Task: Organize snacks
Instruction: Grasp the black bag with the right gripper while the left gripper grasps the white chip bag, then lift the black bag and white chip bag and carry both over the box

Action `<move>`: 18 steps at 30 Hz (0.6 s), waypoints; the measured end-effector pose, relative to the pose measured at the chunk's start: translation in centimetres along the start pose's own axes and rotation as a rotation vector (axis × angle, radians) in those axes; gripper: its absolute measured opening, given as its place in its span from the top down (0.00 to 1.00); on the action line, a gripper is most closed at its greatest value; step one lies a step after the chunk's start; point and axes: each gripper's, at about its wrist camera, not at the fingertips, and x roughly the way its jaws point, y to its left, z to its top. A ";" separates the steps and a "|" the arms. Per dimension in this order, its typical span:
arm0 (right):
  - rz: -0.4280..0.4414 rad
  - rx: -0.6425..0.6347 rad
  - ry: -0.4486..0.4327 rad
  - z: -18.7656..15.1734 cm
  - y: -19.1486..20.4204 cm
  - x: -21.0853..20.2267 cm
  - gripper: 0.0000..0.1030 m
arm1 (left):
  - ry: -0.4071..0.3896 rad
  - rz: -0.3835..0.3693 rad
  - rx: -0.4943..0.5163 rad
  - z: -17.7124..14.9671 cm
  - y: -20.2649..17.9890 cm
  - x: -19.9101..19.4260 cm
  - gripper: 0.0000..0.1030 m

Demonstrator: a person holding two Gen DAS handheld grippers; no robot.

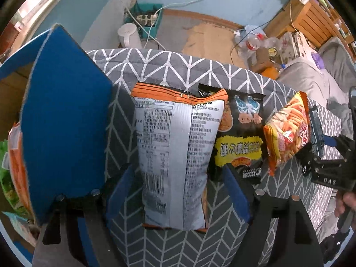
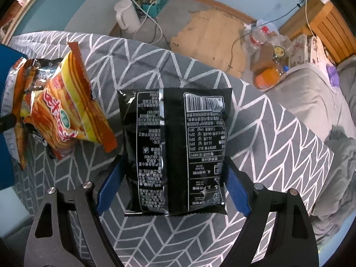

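Snack sorting on a patterned grey cloth.
L hand-held gripper wide, straddling silver bag; R hand-held gripper wide round black bag.

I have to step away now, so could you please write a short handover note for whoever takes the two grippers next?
Left gripper: open, straddling the silver-backed snack bag, not gripping.
Right gripper: open around the black snack bag; blue pads beside it, grip not confirmed.
Both bags lie on the grey patterned cloth. The orange noodle packet and black-and-yellow bag lie between them.
Done: some snacks are already inside the blue box.
Left: four bags to box.
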 end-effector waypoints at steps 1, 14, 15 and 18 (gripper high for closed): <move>-0.002 -0.002 -0.002 -0.1 0.1 0.0 0.17 | 0.001 0.000 0.004 -0.1 0.2 0.1 0.20; 0.029 0.052 -0.046 -2.7 0.6 -1.5 0.37 | -0.011 -0.015 0.003 -0.7 0.8 -0.1 0.61; 0.034 0.060 -0.050 -3.0 0.6 -1.7 0.37 | -0.012 -0.017 0.004 -0.8 0.9 -0.2 0.63; 0.049 0.086 -0.064 -4.1 0.7 -2.5 0.36 | -0.015 -0.016 0.007 -1.4 1.3 -0.3 0.64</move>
